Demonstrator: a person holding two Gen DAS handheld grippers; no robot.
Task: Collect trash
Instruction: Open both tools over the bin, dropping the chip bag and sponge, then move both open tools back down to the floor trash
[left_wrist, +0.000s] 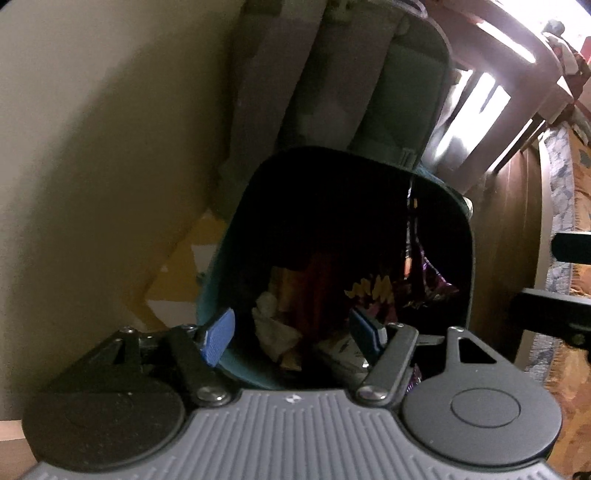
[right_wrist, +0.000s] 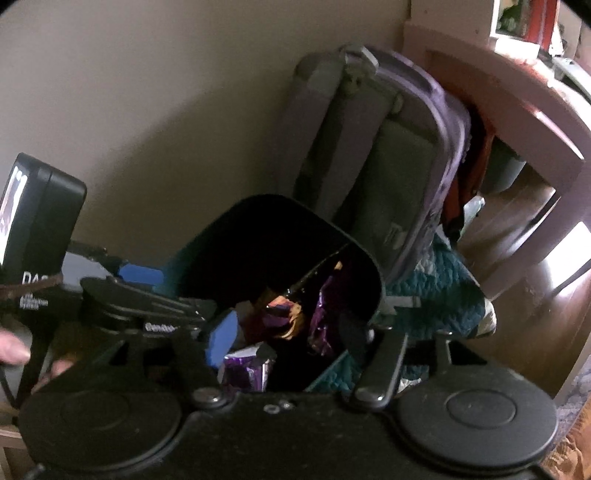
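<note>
While both tongs hover over the dark bin (left_wrist: 236, 236), its trash lies below and ahead of them. The left gripper (left_wrist: 295, 334) stands apart, holding nothing, above a crumpled white paper (left_wrist: 271, 325). The right gripper (right_wrist: 288, 339) also looks apart; whether it grips anything is unclear. A crinkly purple foil wrapper (right_wrist: 247, 371) sits just under it, near the rim, and could slide out. The bin looks smooth-walled with rounded corners. A padded grey suitcase (right_wrist: 384, 155) leans behind.
</note>
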